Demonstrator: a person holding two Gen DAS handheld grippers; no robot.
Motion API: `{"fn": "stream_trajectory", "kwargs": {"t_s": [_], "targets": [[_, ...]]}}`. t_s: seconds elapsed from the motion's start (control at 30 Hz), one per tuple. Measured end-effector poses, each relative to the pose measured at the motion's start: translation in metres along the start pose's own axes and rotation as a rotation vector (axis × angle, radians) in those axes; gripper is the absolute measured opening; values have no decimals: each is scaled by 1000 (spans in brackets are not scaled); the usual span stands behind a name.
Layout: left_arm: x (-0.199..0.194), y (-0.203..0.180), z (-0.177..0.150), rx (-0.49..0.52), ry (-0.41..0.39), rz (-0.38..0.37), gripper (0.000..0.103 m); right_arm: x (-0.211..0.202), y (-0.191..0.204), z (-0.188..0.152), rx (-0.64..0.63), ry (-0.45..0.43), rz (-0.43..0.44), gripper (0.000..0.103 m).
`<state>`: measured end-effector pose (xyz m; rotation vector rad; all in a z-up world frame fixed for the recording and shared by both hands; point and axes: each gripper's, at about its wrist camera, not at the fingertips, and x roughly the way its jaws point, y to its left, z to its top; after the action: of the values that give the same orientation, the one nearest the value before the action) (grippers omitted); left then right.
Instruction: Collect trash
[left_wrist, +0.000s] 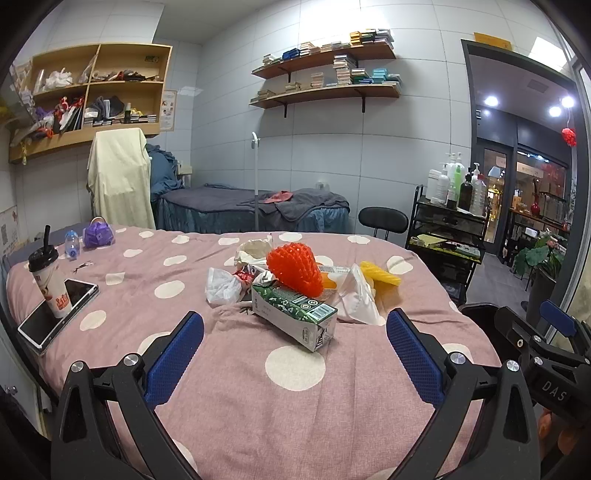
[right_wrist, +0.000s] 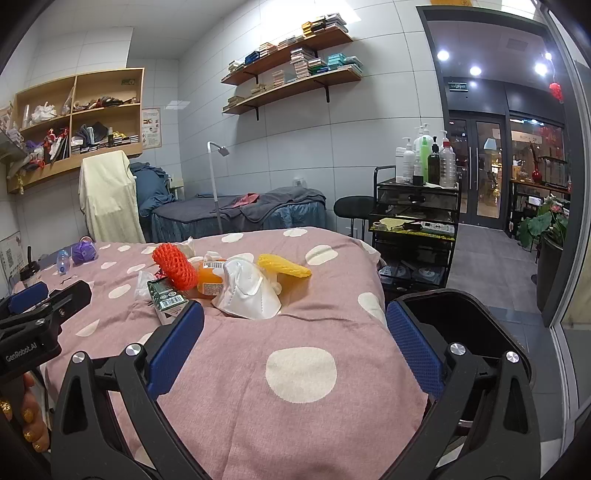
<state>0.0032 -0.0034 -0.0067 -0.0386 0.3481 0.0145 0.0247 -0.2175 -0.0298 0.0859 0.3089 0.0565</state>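
- Trash sits heaped mid-bed: green carton (left_wrist: 295, 315), red foam net (left_wrist: 293, 273), white mask (right_wrist: 249, 291), yellow net (right_wrist: 282, 267).
- You hold the left gripper (left_wrist: 295, 354) and right gripper (right_wrist: 295, 354) spread wide and empty, short of the pile; collecting looks unstarted.
- Next, likely close on the carton, nearest you.
- Pink spotted cover (left_wrist: 258, 406) is soft; a black bin (right_wrist: 458, 325) waits at the bed's right edge.

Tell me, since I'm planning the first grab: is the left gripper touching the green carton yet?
Apart. In the left wrist view the left gripper is open, and pink bedcover shows between each blue pad and the green carton.
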Motion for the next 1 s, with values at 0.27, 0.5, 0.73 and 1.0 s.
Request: {"fn": "stream_trajectory", "kwargs": {"t_s": [0.27, 0.5, 0.73, 1.0], "targets": [[0, 1, -1, -2, 4, 3, 97, 1, 0, 0, 0, 6, -2, 98], [0, 1, -2, 0, 3, 3, 97, 2, 1, -1, 2, 10, 0, 98], [0, 1, -2, -2, 6, 3, 97, 2, 2, -2, -1, 10, 0, 98], [1, 2, -4, 0, 10, 2, 97, 3, 2, -2, -3, 13, -1, 98]]}}
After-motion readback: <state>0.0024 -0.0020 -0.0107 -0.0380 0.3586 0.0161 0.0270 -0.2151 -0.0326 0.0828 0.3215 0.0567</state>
